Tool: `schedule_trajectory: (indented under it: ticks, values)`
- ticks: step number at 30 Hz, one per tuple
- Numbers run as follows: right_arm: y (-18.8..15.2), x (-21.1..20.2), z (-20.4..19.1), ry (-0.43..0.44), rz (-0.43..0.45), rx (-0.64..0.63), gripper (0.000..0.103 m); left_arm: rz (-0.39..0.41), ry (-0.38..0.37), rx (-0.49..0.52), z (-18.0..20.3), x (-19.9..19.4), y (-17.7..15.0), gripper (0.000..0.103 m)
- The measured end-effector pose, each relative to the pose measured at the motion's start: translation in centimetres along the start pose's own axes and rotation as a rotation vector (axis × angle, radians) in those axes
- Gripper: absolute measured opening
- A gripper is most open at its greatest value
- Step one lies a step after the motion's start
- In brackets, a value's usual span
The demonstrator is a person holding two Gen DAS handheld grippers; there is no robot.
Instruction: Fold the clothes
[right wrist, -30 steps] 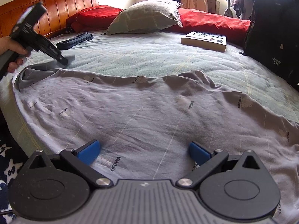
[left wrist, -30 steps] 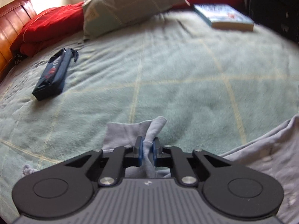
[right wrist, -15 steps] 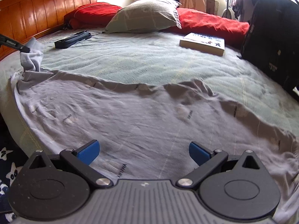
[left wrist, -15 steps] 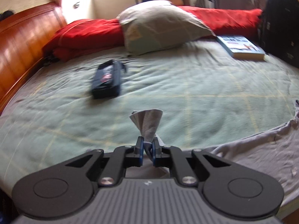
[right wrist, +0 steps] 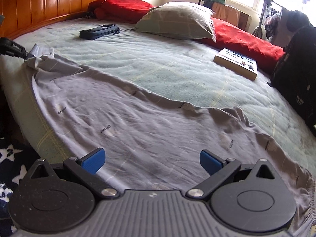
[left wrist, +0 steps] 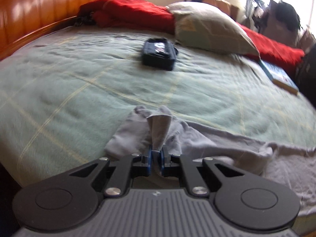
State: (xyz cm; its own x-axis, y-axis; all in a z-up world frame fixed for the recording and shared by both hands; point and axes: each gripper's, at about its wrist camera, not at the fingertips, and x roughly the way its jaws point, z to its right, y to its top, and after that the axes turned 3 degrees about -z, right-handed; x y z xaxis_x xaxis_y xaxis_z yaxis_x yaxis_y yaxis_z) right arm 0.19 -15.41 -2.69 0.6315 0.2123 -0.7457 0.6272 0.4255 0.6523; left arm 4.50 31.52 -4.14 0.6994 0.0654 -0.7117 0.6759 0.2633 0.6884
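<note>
**Corner pinched, cloth spread for folding**

Left hand-held gripper (left wrist: 156,159) clamped tight on a bunched corner of the grey garment (right wrist: 138,130), near the bed's left edge; probably gripped there to pull the cloth taut or carry the corner over. Right hand-held gripper (right wrist: 151,161) wide apart, nothing between the pads, poised over the near edge of the garment, likely to take a second corner. Garment spread wide along the bed's front edge, wrinkled, not yet folded.

Green checked bed (right wrist: 167,67); wooden headboard (right wrist: 49,4) behind. Pillow (right wrist: 177,20), red bedding (right wrist: 243,37), book (right wrist: 237,63) near the right edge, dark pouch (right wrist: 98,32) toward the headboard. Bright window beyond.
</note>
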Motion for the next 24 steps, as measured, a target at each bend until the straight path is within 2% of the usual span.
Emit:
schedule_trajectory:
  ticks: [3,5,8,12,15,16,17,19,21,22,24]
  values:
    - [0.3,0.4,-0.4,-0.001,-0.014,-0.007,0.103,0.084,-0.013,-0.013,-0.8,-0.7,-0.2,0.007]
    - [0.6,0.5,-0.7,0.005,-0.020,-0.010,0.103,0.070,-0.039,-0.044,-1.6,0.1,-0.4,0.007]
    - [1.6,0.3,-0.6,0.060,-0.012,-0.005,0.103,0.025,-0.059,-0.055,-2.3,1.4,-1.0,0.008]
    - [4.3,-0.3,0.2,0.224,0.033,0.003,0.103,0.043,-0.135,-0.125,-3.5,1.6,-1.7,0.020]
    - [7.8,-0.3,0.0,0.355,0.068,-0.023,0.088,0.065,-0.154,-0.150,-3.9,1.7,-1.2,0.028]
    - [9.1,0.0,-0.4,0.394,0.072,-0.036,0.080,0.073,-0.147,-0.153,-4.0,1.8,-1.0,0.034]
    - [10.4,0.5,-0.9,0.431,0.070,-0.051,0.070,0.079,-0.142,-0.163,-4.2,2.0,-0.8,0.036]
    - [13.1,1.8,-2.4,0.499,0.067,-0.092,0.055,0.081,-0.143,-0.195,-4.7,2.5,-0.5,0.036]
    - [15.7,3.5,-4.4,0.544,0.064,-0.135,0.050,0.074,-0.149,-0.215,-4.9,3.0,-0.7,0.033]
    - [16.9,4.5,-5.4,0.568,0.060,-0.153,0.042,0.080,-0.152,-0.221,-5.0,3.1,-0.8,0.033]
    - [19.3,6.8,-7.5,0.635,0.039,-0.169,0.038,0.096,-0.158,-0.231,-5.1,3.2,-1.2,0.032]
